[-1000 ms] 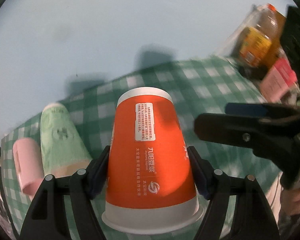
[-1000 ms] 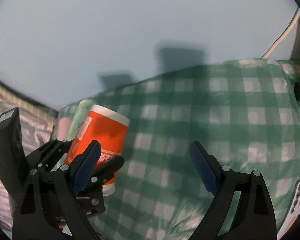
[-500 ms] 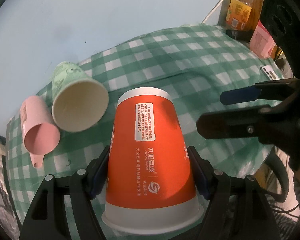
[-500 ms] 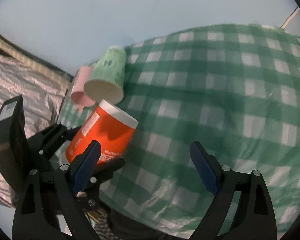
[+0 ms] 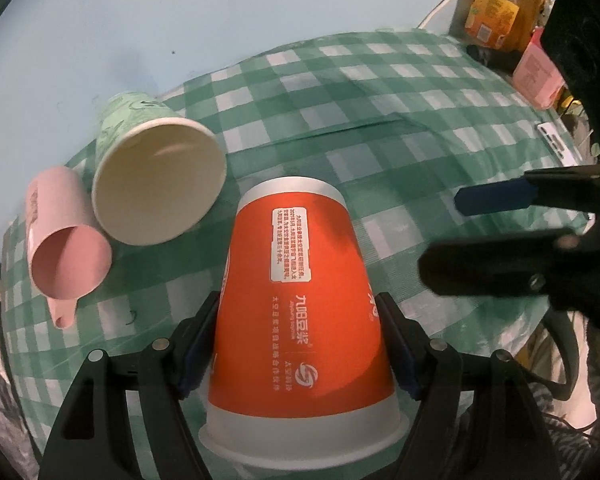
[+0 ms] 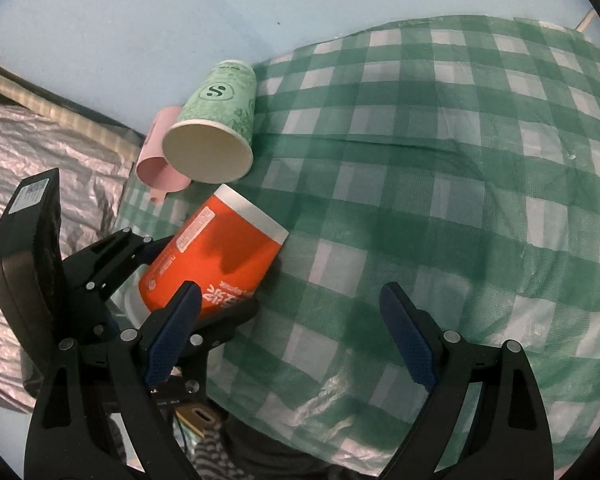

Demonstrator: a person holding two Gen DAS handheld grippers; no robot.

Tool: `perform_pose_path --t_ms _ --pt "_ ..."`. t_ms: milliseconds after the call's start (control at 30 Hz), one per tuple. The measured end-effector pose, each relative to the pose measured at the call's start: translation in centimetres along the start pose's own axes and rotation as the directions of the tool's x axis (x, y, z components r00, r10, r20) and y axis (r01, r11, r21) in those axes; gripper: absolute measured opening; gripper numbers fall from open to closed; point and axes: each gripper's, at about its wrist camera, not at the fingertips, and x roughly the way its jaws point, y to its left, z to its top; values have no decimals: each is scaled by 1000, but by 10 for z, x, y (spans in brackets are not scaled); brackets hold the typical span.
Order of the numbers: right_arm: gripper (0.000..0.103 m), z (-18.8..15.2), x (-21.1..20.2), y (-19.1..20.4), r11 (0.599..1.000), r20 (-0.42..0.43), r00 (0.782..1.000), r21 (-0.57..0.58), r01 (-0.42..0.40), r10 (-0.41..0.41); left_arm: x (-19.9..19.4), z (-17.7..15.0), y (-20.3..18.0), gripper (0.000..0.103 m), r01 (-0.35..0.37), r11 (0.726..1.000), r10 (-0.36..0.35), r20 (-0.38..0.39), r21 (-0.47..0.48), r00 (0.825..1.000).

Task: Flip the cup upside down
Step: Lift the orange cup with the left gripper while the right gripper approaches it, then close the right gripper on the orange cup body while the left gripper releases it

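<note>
Orange cup (image 5: 300, 296) is pinched between the left gripper (image 5: 300, 344) jaws, base pointing away, wide rim toward the camera, held above the near edge of the tabletop (image 6: 440, 168). Just beyond the cup, a green cup (image 5: 156, 176) lies on its side, a pink cup (image 5: 66, 248) touching it. Right of the orange cup, open checked cloth. The right gripper (image 6: 292, 344) hangs beside it, jaws spread, holding nothing. Pale blue wall (image 6: 180, 12) behind.
</note>
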Motion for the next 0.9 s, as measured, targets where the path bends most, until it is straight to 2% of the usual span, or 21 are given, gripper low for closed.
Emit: perform_pose_path --t_ms 67,233,300,433,567,700,900 --pt "90 1 -1 0 1000 4 1000 6 -4 4 -3 -1 -1 83 -9 1000 9 7 0 1000" --pt "90 1 -5 3 1000 8 1000 11 -15 15 -22 -3 -1 85 -39 999 38 48 10 998" --pt "90 2 -6 4 1000 8 1000 16 -22 22 -32 -2 2 89 -31 1000 31 67 1 997" --pt "90 5 -8 11 999 5 999 27 -46 46 -55 -5 14 89 -9 999 14 113 -42 993" --pt "90 8 -5 24 998 3 998 34 -60 60 -79 -12 30 90 4 996 11 163 -91 987" --pt "90 10 7 37 997 -17 998 61 -55 56 -97 -22 55 91 -14 986 49 208 -164 977" --pt "90 16 30 52 992 -52 998 128 -17 24 -97 -37 94 91 -42 956 111 224 -289 968"
